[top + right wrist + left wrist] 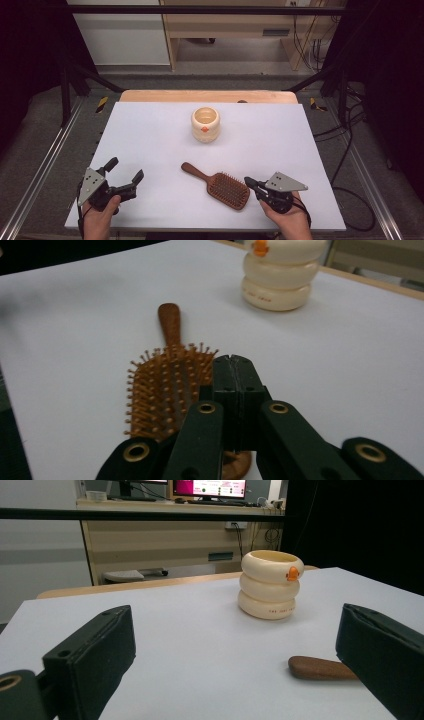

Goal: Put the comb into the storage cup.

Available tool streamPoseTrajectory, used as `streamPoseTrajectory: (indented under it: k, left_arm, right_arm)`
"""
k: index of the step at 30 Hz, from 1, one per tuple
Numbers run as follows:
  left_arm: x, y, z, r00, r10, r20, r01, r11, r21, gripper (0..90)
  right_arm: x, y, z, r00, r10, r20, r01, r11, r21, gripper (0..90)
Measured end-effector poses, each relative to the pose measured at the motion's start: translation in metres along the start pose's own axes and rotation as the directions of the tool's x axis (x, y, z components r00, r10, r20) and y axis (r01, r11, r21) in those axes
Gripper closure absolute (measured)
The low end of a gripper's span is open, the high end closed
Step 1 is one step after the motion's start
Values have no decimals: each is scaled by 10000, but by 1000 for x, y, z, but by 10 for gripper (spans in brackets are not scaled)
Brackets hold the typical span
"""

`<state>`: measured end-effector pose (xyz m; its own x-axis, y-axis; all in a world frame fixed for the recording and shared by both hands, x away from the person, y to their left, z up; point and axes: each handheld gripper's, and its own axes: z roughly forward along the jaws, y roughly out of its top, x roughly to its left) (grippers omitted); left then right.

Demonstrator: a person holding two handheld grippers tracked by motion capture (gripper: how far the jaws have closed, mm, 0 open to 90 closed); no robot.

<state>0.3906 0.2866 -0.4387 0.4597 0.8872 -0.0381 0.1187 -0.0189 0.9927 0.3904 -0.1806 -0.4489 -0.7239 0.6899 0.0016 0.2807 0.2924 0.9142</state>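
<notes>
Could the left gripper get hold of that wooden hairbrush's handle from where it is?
Probably yes. The left gripper is open, and bare table lies between it and the hairbrush handle, whose tip points toward it. The right gripper sits shut at the brush's far end.

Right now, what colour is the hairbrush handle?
Reddish brown wood; the handle shows best in the right gripper view.

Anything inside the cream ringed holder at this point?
The high view looks into the cream holder: its inner wall and floor look bare, though the near inner wall is hidden by the rim. The hairbrush lies on the table, apart from it, beside the shut right gripper.
</notes>
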Motion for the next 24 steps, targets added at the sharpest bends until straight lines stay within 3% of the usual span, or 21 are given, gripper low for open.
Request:
streamPoseTrajectory:
  k: [2,7,15,24]
  left_arm:
    - [1,0,0,10000,7,-6,-7,10000,45,24]
    - [1,-1,0,10000,-3,-55,3,10000,79,25]
    - [-2,0,0,9998,192,-52,-191,9998,101,25]
    - [0,-1,0,9998,182,-16,-181,9997,177,25]
  right_arm:
    - [8,1,6,9978,50,-664,-34,9997,241,900]
    - [23,0,14,9908,-221,-1333,328,9963,790,900]
    - [41,-4,18,9826,-511,-1783,742,9893,1256,900]
    - [53,-8,24,9788,-759,-1902,1105,9777,1787,900]
